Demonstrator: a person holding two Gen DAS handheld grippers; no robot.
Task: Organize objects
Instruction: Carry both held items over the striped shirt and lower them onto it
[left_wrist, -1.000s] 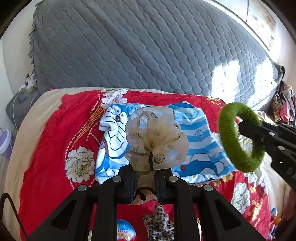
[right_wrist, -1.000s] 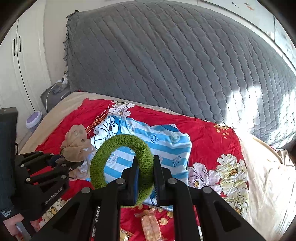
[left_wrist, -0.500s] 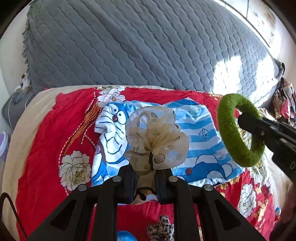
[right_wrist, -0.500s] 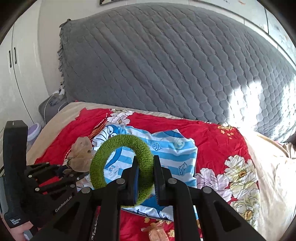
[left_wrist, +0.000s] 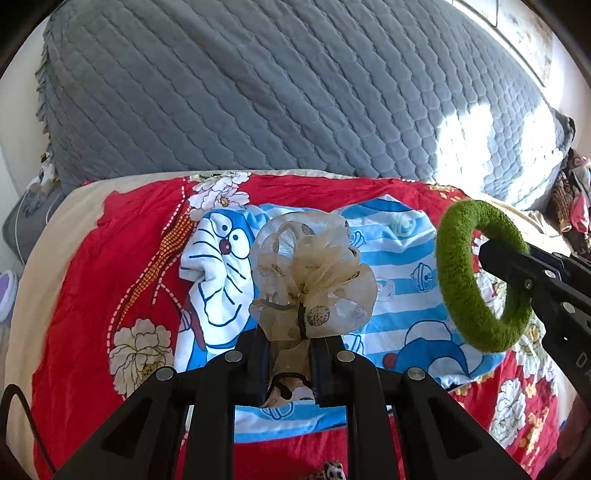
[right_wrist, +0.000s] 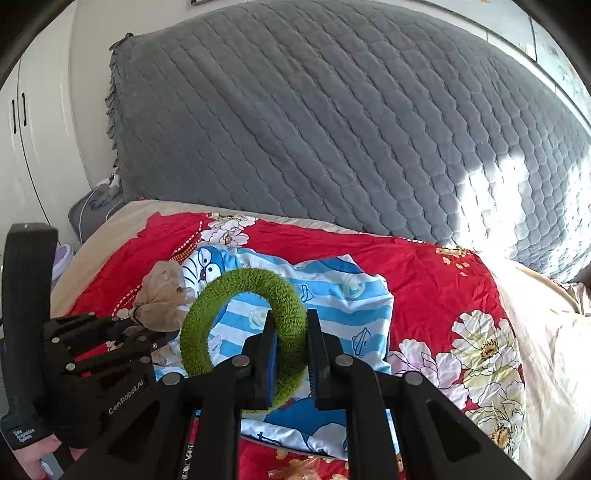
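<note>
Both hands have carried their loads lower and closer over the bed (left_wrist: 66, 236) than a second ago, so the blue-striped cartoon garment (left_wrist: 402, 295) on the red floral cover (left_wrist: 92, 295) now fills more of both wrist views. The left gripper (left_wrist: 290, 354) is pinching the stem of a sheer beige bow hair tie (left_wrist: 314, 280), with its ruffles standing up above the jaws. The right gripper (right_wrist: 291, 354) is pressed on one side of a fuzzy green ring (right_wrist: 243, 317), which hangs upright between its blue pads. Neither item touches the bedding yet; both hover above the garment, just beside each other. I judge this a joint approach to setting the two accessories down together, with release not yet begun
</note>
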